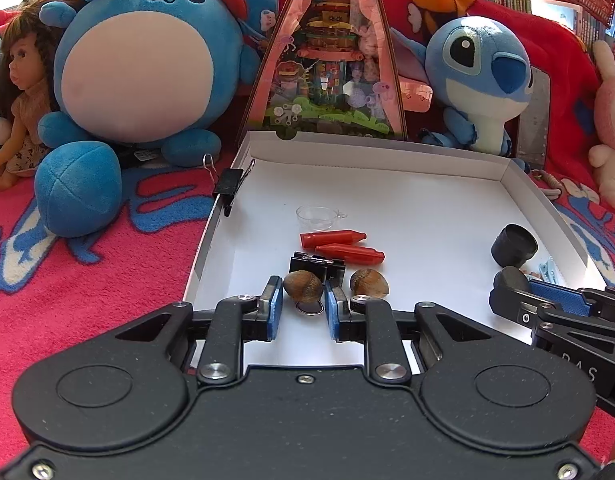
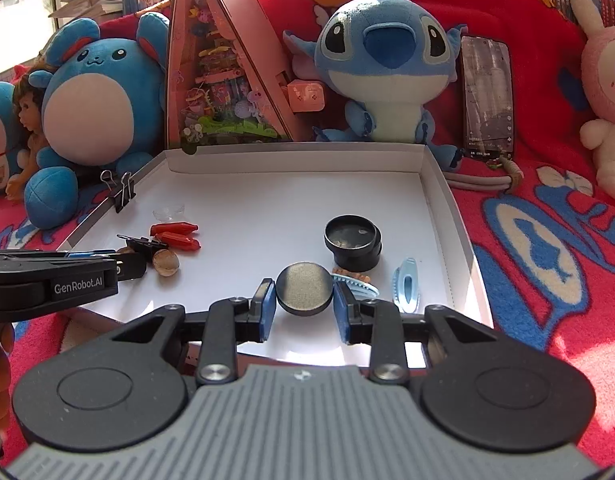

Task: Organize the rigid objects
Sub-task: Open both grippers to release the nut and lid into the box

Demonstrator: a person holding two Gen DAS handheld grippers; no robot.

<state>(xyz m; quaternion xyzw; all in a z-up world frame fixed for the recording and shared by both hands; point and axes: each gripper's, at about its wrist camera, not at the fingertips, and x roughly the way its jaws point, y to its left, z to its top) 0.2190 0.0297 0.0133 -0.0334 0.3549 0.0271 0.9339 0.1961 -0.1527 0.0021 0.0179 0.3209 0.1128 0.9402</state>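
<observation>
My left gripper (image 1: 303, 292) is shut on a brown ridged shell (image 1: 303, 285), low over the white box tray (image 1: 387, 184). A second brown shell (image 1: 369, 283) lies just right of it, and a black binder clip (image 1: 317, 265) sits behind them. My right gripper (image 2: 304, 294) is shut on a round black lid with a gold glittery face (image 2: 304, 289), above the tray's near right part. In the left wrist view the right gripper (image 1: 523, 288) enters from the right. The open black jar (image 2: 352, 240) stands beyond the lid.
Two red crayon-shaped pieces (image 1: 339, 246), a clear little cup (image 1: 317, 216) and light blue hair clips (image 2: 406, 285) lie in the tray. Another binder clip (image 1: 229, 186) grips its left wall. Plush toys, a doll, a pink triangular box (image 1: 327, 60) and a phone (image 2: 487, 96) surround it on a red blanket.
</observation>
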